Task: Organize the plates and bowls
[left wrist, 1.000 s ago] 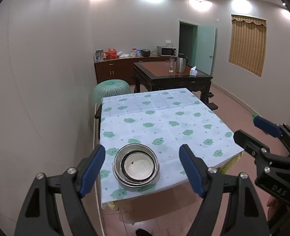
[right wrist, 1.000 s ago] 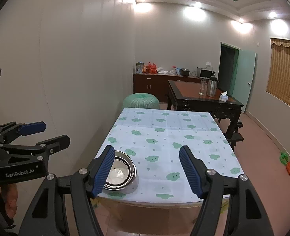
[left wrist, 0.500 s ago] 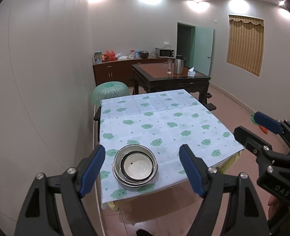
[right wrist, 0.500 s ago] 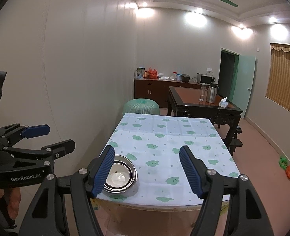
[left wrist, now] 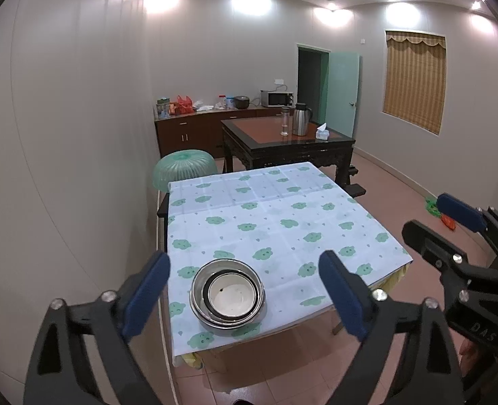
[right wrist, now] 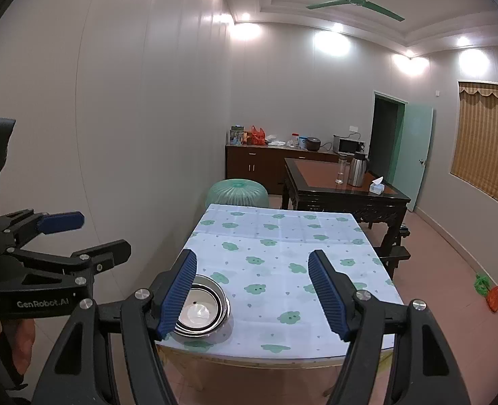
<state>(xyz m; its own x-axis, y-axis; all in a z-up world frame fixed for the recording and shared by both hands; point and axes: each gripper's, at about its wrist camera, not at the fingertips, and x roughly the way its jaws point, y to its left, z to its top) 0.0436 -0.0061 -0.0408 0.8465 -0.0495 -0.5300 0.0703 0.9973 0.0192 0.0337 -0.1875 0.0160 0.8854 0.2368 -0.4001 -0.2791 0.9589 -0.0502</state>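
- Nearest the cameras, the left gripper (left wrist: 244,295) and right gripper (right wrist: 252,292) both have their fingers spread wide and hold nothing
- Over the last second both have drawn back and up from the tabletop (left wrist: 282,216), which now sits lower in each view
- At its near left corner the nested steel bowls (left wrist: 228,297) sit together, a white dish innermost; this fits a finished stack

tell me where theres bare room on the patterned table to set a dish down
Nearly the whole green-and-white patterned tablecloth is bare: the middle, the far half toward the dark wooden table, and the near right corner. The only occupied patch is the near left corner, where the nested steel bowls with a white dish inside sit close to the edge.
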